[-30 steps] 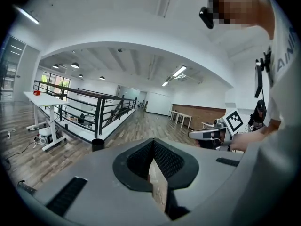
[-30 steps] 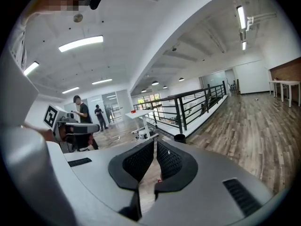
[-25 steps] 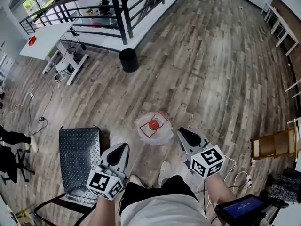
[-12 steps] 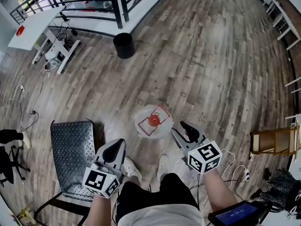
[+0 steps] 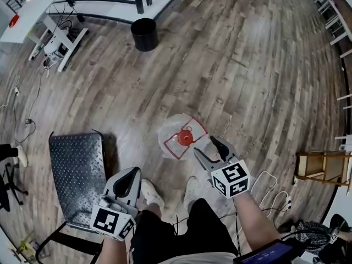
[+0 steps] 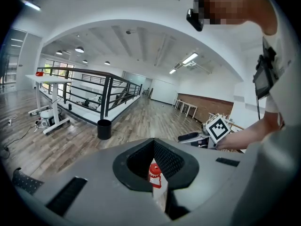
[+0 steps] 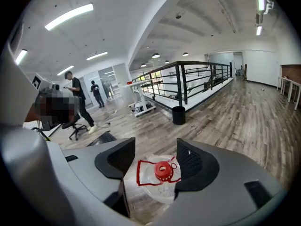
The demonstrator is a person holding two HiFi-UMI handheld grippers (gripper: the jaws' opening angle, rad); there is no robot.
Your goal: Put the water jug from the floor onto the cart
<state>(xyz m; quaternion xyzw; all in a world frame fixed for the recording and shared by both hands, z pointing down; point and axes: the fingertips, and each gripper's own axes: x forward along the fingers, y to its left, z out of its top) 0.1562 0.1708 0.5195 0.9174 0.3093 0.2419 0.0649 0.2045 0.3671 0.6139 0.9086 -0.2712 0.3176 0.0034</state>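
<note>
**Desk:** Item one, the task's thing. Where is it?

**Operator:** Water jug (image 5: 175, 134), clear plastic with a red cap (image 5: 186, 138). I see it standing upright on the wooden floor (image 5: 247, 81), straight ahead of my feet. It is not on the cart.

**Desk:** Item two, the cart.

**Operator:** Platform cart (image 5: 74, 169) with a checker-plate deck, on the floor to the left of the jug and clear of it. I see nothing on the deck.

**Desk:** Item three, right gripper.

**Operator:** Right gripper (image 5: 210, 150), tilted downward, just beside the jug's right side. Its jaws stand wide apart and are opening. In the right gripper view I see the red cap in the gap between them, but it lies ahead of the tips. Neither pad presses on the jug, so this gripper holds nothing.

**Desk:** Item four, left gripper.

**Operator:** Left gripper (image 5: 132, 176), low on the left, over the near right corner of the cart in the head view. Its jaws are together at the tips, with nothing gripped. In the left gripper view I can see the jug's cap only through the narrow hollow behind the tips, and the jug is well beyond them.

**Desk:** Other entries?

**Operator:** One black bin (image 5: 144, 34), far up the floor.
</note>
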